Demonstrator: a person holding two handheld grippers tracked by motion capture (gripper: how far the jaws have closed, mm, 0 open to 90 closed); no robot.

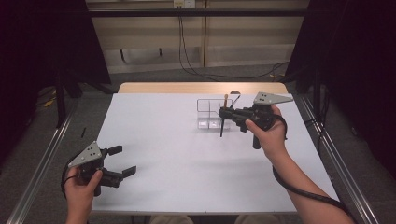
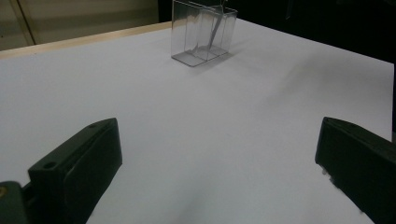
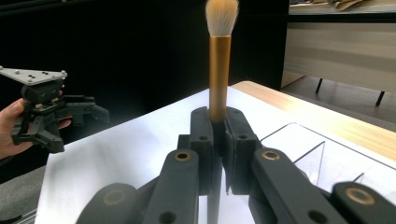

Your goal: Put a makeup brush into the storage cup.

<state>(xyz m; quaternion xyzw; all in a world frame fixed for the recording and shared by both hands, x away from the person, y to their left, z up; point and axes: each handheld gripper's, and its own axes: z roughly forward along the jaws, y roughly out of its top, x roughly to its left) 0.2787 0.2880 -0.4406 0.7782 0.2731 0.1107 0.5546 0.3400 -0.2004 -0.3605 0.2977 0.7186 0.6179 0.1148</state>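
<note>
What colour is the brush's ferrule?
Gold, on the brush, clearest in the right gripper view.

A white table (image 1: 187,177) with a wooden far edge carries a clear compartmented box (image 1: 208,114) standing on it

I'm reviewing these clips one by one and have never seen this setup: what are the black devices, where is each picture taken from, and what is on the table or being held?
No robot here: a person holds a handheld black two-fingered gripper in each hand. One picture looks down from above the white table. The other two come from cameras riding on each gripper, looking along its fingers.

The left gripper is near the table's front corner, its fingers wide apart with nothing between them.

The right gripper is shut on a makeup brush with a gold ferrule and pale bristles, held beside a clear plastic divided organiser box standing near the table's far edge. Something thin leans inside the box; I cannot tell what.
</note>
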